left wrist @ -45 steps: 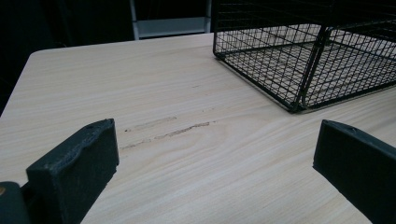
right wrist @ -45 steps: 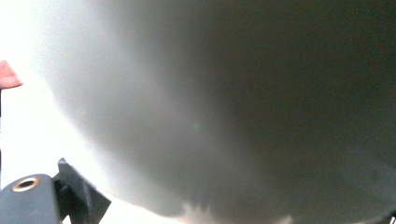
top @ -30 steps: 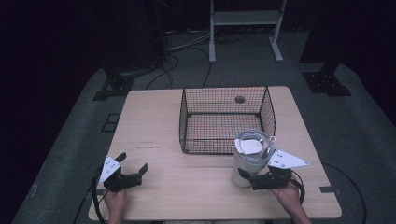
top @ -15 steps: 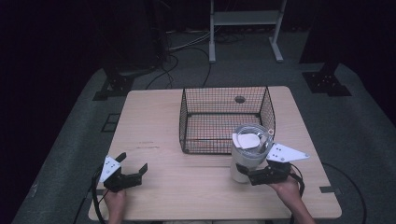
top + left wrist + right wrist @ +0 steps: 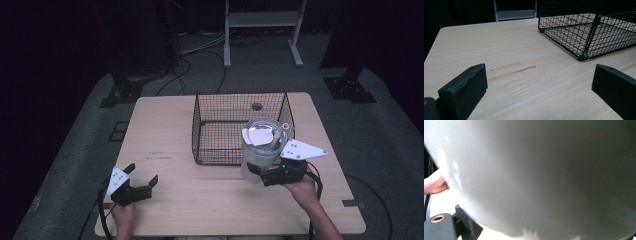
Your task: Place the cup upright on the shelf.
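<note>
A tall pale cylindrical canister (image 5: 259,150), with something white lying in its open top, stands out against the front right corner of the black wire basket (image 5: 220,150). My right gripper (image 5: 256,172) is shut on its lower part, with a hand behind it. In the right gripper view the canister's grey wall (image 5: 536,175) is pressed close, and one black finger (image 5: 465,223) shows at the lower left. My left gripper (image 5: 142,174) rests open near the front left of the wooden table (image 5: 200,200). Nothing but bare wood lies between its jaws (image 5: 539,82).
The wire basket (image 5: 584,32) has nothing visible in it and lies ahead and to the right of the left gripper. A round hole in the tabletop (image 5: 257,106) shows behind it. Cables and stand feet lie on the dark floor beyond the table.
The right gripper has carried the canister up and a little left, toward the basket's front right corner. The left gripper has barely moved.
</note>
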A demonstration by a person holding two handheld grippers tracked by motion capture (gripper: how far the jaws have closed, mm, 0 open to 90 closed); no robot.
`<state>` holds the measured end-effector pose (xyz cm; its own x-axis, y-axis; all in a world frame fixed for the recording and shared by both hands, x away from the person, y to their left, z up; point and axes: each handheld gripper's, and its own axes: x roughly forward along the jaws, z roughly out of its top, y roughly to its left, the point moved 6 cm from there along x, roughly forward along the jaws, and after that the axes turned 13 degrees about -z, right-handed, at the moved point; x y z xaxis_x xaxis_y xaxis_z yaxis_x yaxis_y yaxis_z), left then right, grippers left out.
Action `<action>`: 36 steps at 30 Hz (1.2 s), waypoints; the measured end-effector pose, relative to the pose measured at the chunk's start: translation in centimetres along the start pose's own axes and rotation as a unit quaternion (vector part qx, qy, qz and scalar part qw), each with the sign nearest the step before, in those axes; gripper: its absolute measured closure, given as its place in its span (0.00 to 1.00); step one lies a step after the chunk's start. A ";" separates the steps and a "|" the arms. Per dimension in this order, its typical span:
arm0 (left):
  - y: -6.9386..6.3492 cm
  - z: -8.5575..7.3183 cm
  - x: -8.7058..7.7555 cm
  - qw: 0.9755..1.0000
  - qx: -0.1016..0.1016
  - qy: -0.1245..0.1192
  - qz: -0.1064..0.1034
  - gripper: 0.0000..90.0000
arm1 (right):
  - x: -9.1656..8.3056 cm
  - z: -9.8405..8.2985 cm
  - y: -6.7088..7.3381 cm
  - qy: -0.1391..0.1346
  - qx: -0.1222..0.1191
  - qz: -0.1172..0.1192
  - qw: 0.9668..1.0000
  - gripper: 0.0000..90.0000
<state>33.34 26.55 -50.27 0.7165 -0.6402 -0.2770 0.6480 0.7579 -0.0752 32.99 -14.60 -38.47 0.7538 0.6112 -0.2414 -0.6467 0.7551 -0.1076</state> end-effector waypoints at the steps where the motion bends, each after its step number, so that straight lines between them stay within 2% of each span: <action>1: 0.0 0.0 0.0 1.000 0.000 0.000 0.000 0.00 | 0.1 0.2 0.0 -0.001 0.001 0.000 1.000 0.09; 15: 0.0 0.0 0.0 1.000 0.001 0.000 0.000 0.00 | 1.8 3.0 -0.4 -0.011 0.002 0.003 1.000 0.09; 19: 0.0 0.0 0.0 1.000 0.002 -0.001 -0.001 0.00 | 2.4 3.7 -0.7 -0.014 -0.004 -0.001 1.000 0.09; 27: 0.0 0.0 0.0 1.000 0.002 -0.002 -0.001 0.00 | 3.9 5.2 -0.9 -0.008 -0.016 -0.007 1.000 0.09; 36: 0.0 0.0 0.0 1.000 0.001 -0.005 -0.002 0.00 | 6.2 6.6 -1.4 -0.004 -0.021 0.000 1.000 0.09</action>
<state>33.39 26.52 -50.25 0.7170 -0.6437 -0.2677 0.6506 0.7557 -0.0746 39.33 -10.36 -33.46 0.7542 0.6138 -0.2334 -0.6514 0.7441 -0.1483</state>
